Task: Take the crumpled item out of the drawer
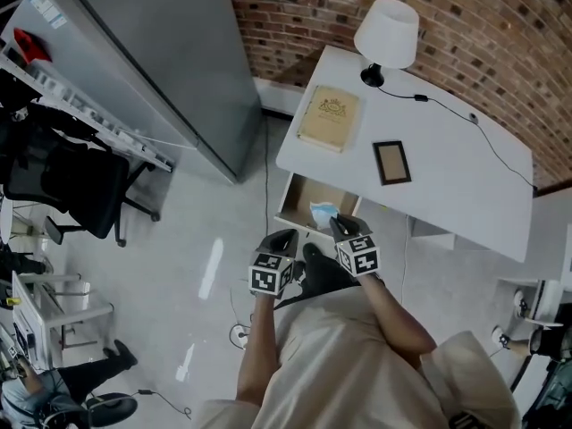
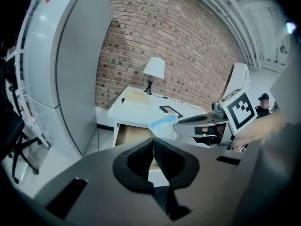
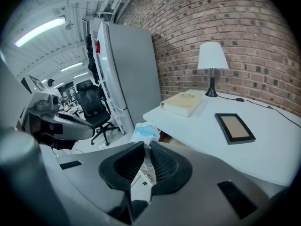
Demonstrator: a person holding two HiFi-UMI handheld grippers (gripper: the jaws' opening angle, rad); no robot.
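While clamped (right tongs (image 3: 146, 146)), wrapper (image 3: 143, 131) protrudes.

No legible text (book (image 1: 329, 117) cover indistinct)

surface: white desk (image 1: 447, 177), centre-right of my head view | on it: lamp (image 1: 386, 34) at top, book (image 1: 329, 118) lower left, picture frame (image 1: 391, 162) right of book | front edge: drawer (image 1: 304, 197) open

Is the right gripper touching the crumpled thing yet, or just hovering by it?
Touching. In the right gripper view, the right gripper has its fingers pinched on the lower edge of the crumpled item; no gap shows.
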